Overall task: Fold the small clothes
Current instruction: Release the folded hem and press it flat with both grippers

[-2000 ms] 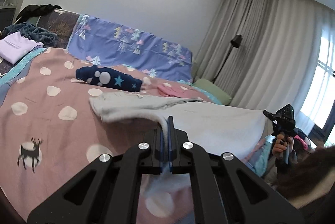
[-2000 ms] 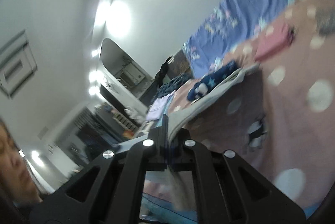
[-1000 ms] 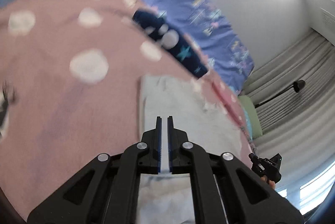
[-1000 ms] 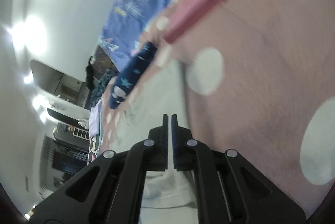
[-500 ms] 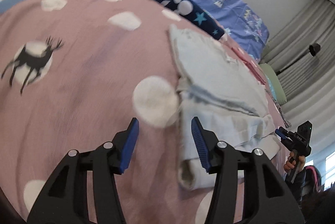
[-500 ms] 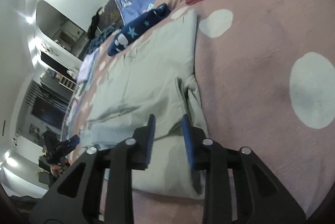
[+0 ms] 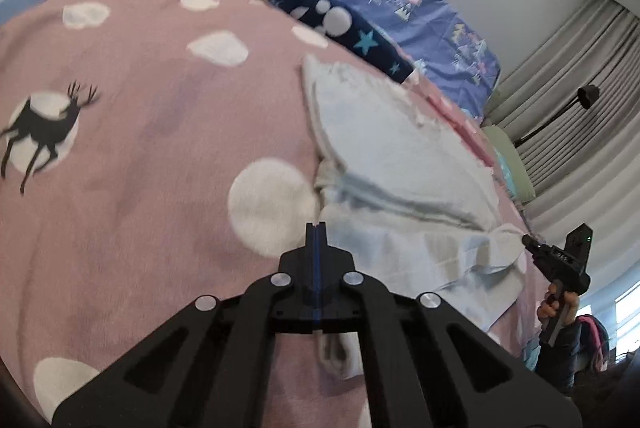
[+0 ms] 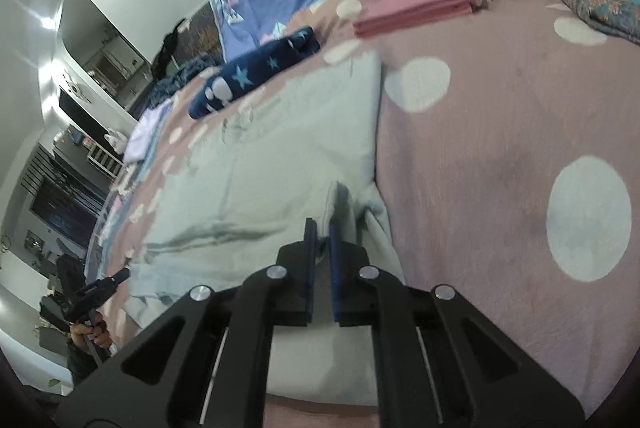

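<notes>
Two grippers work the near end of one pale grey garment (image 8: 280,147), which lies spread flat across the middle of the pink polka-dot bedspread (image 7: 140,131), its far edge just short of a folded navy star-print piece (image 8: 256,75) in the upper centre of the right wrist view. In the left wrist view the left gripper (image 7: 316,228) sits low at centre frame with its jaws pressed together, tips at the garment's near left edge where the cloth meets a white dot; whether any fabric is pinched between them cannot be told from here. In the right wrist view the right gripper (image 8: 320,228) shows its jaws slightly apart, a raised ridge of the grey cloth standing just beyond the tips and fabric visible in the gap, though not clearly clamped. A folded pink piece (image 8: 416,9) lies well apart, toward the upper right of that view. Judging by the rumpled band bunched across the garment's near end, the step in hand looks like taking hold of the near corners for a lengthwise fold. The next move would call for both grippers to have a firm pinch at matching corners, then lift and carry them together toward the far edge, keeping the cloth taut so the fold lands square.
</notes>
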`<state>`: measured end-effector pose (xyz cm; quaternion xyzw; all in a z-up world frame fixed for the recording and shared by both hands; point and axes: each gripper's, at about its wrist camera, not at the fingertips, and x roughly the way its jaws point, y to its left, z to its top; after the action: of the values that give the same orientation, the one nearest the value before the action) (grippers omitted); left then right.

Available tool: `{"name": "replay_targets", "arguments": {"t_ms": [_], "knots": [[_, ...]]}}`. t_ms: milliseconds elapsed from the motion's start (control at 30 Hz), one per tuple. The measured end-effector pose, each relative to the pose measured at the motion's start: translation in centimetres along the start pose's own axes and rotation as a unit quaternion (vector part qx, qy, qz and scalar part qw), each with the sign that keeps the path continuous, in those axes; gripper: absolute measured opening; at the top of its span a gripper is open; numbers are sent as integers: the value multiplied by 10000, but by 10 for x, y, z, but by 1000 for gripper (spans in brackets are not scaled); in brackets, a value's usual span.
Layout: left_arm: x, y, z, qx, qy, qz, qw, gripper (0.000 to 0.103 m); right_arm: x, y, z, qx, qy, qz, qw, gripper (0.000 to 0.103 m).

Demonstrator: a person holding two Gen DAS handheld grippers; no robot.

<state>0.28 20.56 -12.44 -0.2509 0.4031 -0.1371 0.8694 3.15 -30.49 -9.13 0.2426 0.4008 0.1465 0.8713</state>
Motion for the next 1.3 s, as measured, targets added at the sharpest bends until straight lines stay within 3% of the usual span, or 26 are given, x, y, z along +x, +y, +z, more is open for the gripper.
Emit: {"name": "replay_targets", "arguments": {"t_ms": [100, 167, 200, 233, 267, 300, 367, 433, 500, 667, 767, 867, 967, 1100, 1200, 1233, 1267, 1300], "knots": [[-5, -7, 9, 16, -108, -152, 9998, 0, -3, -3, 9, 232, -59, 217, 9995, 6], [-4, -12, 8, 116, 41, -137, 9998, 0, -1, -5, 14, 375, -64, 319, 9988, 6], [-3, -15, 6, 181, 154, -138, 9996, 11, 0, -5, 14, 393, -59, 323, 9987, 6], [-1, -17, 2, 261, 276, -120, 9992, 37, 1, -5, 14, 371, -44, 307, 9988, 6], [1, -22, -6, 427, 441, 62, 9981, 50, 2, -4, 14, 354, -29, 299, 9989, 6], [2, -24, -13, 583, 517, 220, 9967, 55, 3, -5, 13, 347, -15, 287, 9990, 6], [6, -24, -23, 755, 659, 384, 9942, 53, 4, -8, 12, 392, -1, 268, 9989, 6], [11, -21, -25, 655, 781, 250, 9945, 5, 6, -11, 12, 474, -2, 296, 9984, 6], [7, -23, -19, 632, 636, 312, 9955, 5, 7, -13, 13, 542, -7, 317, 9980, 6], [-9, -39, 15, 657, 182, 39, 9977, 4, 5, -9, 22, 533, -95, 348, 9979, 6], [-1, -53, 54, 702, -104, 78, 9974, 4, 6, -11, 48, 688, -289, 14, 9972, 0], [23, -52, 87, 507, -278, 237, 9980, 5, 12, -24, 78, 1093, -537, 77, 9925, 0], [53, -30, 105, -45, -316, 495, 9983, 5, 15, -31, 92, 1200, -670, -210, 9903, 0], [71, -7, 98, -376, -13, 472, 9982, 27, 14, -19, 76, 391, -341, -73, 9986, 5], [66, -10, 83, 9, 61, 541, 9985, 47, 12, -2, 50, -483, 42, -164, 9987, 19], [62, -12, 78, 149, 73, 540, 9984, 51, 11, 1, 41, -695, 151, -197, 9973, 29], [60, -13, 75, 238, 86, 502, 9984, 53, 10, 3, 30, -870, 291, -235, 9955, 40], [57, -14, 71, 322, 90, 452, 9984, 55, 10, 4, 24, -944, 392, -250, 9945, 42]]}}
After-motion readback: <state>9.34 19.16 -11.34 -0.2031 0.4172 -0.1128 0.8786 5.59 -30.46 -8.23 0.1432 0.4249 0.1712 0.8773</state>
